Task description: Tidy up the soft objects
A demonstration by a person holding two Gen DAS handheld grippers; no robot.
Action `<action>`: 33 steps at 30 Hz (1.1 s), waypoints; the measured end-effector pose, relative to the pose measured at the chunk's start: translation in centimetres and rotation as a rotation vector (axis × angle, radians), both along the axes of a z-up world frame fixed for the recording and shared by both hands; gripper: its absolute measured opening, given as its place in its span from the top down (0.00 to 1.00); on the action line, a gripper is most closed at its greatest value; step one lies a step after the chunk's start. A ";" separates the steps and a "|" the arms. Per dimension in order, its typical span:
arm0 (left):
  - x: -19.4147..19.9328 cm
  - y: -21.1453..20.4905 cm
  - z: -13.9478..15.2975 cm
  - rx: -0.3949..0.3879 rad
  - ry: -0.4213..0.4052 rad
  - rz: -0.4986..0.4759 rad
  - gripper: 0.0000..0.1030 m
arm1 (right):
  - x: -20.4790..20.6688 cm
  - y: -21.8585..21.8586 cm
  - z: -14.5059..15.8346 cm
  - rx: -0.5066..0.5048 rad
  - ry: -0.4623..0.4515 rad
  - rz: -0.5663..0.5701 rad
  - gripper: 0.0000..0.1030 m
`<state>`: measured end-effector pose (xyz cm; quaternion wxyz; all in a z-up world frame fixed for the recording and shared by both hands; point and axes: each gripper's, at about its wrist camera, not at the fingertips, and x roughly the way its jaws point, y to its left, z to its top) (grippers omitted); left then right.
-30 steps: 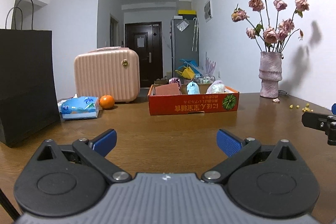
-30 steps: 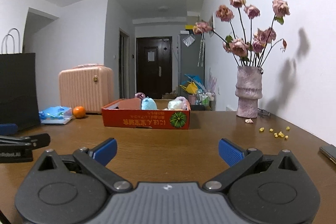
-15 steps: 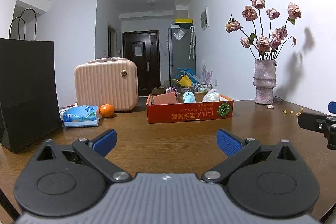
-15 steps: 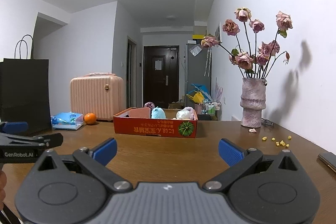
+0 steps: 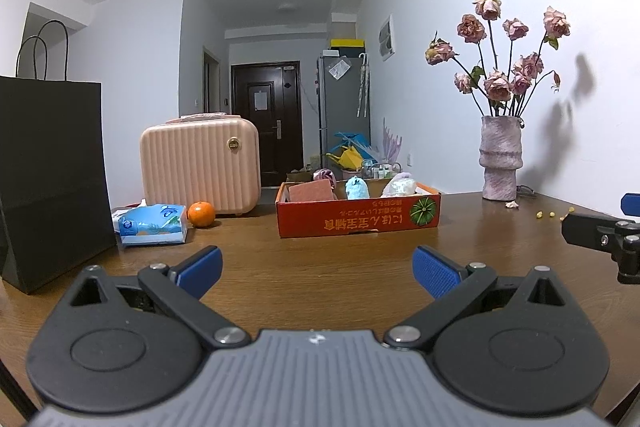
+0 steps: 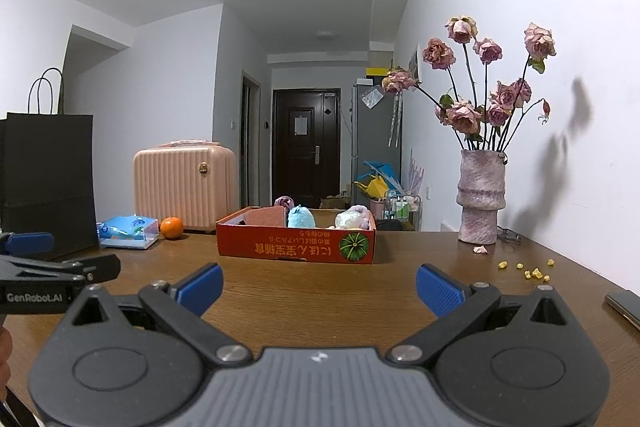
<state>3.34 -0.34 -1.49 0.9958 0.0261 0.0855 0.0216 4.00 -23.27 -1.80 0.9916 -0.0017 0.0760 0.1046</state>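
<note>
Left gripper (image 5: 316, 269): my jaws apart, empty.
Right gripper (image 6: 319, 285): my jaws apart, empty.
Red cardboard box (image 5: 358, 221) of soft plush toys (image 5: 357, 188): ahead of both, well apart.

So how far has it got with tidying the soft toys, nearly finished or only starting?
Hard to say. Some soft things already sit in the red box: a blue plush and a pale one. Whether they were sorted there I cannot tell. Nothing is in hand: the left gripper and right gripper are both open and empty, short of the box. Any picking up is not yet begun.
</note>
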 end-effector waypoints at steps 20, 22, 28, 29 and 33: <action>-0.2 -0.1 -0.2 0.000 0.001 -0.006 0.00 | -0.1 0.0 0.0 0.001 -0.002 0.000 0.00; -0.3 -0.1 -0.3 0.001 0.001 -0.006 0.00 | -0.1 0.0 0.0 0.001 -0.002 0.000 0.00; -0.4 -0.2 -0.4 0.001 0.000 -0.004 0.00 | -0.1 0.0 0.0 0.001 -0.002 0.001 0.00; -0.4 -0.2 -0.4 0.001 0.001 -0.003 0.00 | -0.1 0.0 0.0 0.002 -0.002 0.001 0.00; -0.4 -0.1 -0.4 0.000 0.003 -0.002 0.00 | -0.2 0.0 0.0 0.001 -0.002 0.001 0.00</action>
